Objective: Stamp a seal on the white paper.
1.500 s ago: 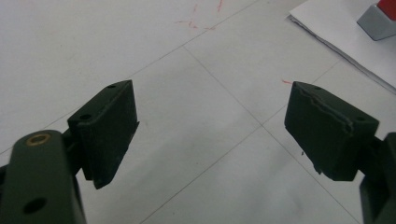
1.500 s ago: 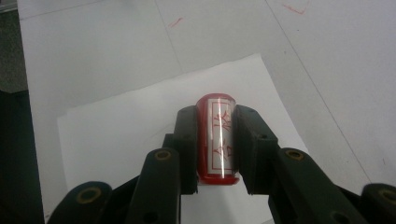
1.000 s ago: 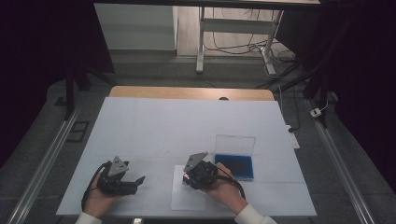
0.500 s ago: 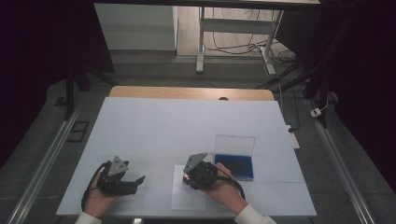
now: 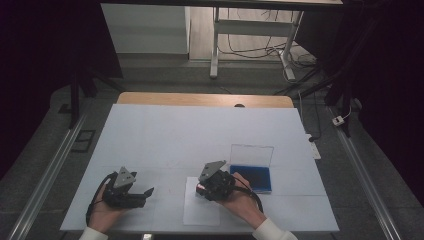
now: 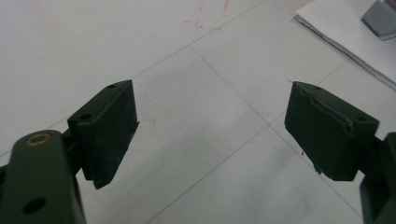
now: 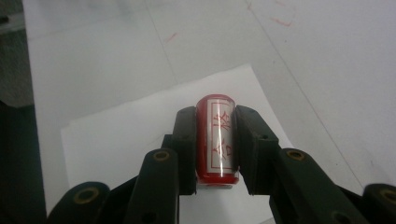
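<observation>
From my remote seat, the right gripper [image 7: 215, 142] has its jaws clamped on the flat sides of a small red stamp [image 7: 217, 140] with a pale label, held over a white paper sheet [image 7: 126, 135] on the tabletop [image 5: 165, 135]. It looks light, rigid and glossy (so possibly slippery); a mid-body grip suits it. The left gripper [image 6: 210, 126] rests apart, jaws wide open and empty.

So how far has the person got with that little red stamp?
Done: the blue ink-pad case stands open, and the right gripper is shut on the red stamp. In hand: the stamp sits over the white paper sheet. No print shows on the visible paper, so stamping looks left. The left gripper rests open.
</observation>
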`<state>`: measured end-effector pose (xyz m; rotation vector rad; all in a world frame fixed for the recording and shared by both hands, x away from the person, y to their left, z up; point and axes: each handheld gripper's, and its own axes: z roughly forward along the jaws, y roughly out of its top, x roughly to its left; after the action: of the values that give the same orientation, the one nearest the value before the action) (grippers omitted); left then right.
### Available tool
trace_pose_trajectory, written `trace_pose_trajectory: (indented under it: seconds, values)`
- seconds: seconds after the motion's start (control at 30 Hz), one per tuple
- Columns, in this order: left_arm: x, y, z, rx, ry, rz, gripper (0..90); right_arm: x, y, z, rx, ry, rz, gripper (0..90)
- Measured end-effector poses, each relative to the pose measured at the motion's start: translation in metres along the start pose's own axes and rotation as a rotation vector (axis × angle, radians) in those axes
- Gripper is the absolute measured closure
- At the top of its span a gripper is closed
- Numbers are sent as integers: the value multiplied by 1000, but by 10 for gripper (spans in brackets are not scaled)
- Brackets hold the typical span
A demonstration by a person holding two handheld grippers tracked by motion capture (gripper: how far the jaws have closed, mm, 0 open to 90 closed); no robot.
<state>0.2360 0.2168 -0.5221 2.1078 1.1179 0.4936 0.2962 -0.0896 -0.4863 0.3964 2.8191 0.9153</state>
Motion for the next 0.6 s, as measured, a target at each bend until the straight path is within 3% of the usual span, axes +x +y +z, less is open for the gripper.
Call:
trace_pose_trajectory:
  seconds: [0.1, 0.6]
  values:
    - [0, 0, 0, 1, 1, 0, 174, -4, 0, -7, -34, 13, 25, 701]
    - [0, 0, 0, 4, 1, 3, 174, -10, 3, -34, -119, -3, 42, 701]
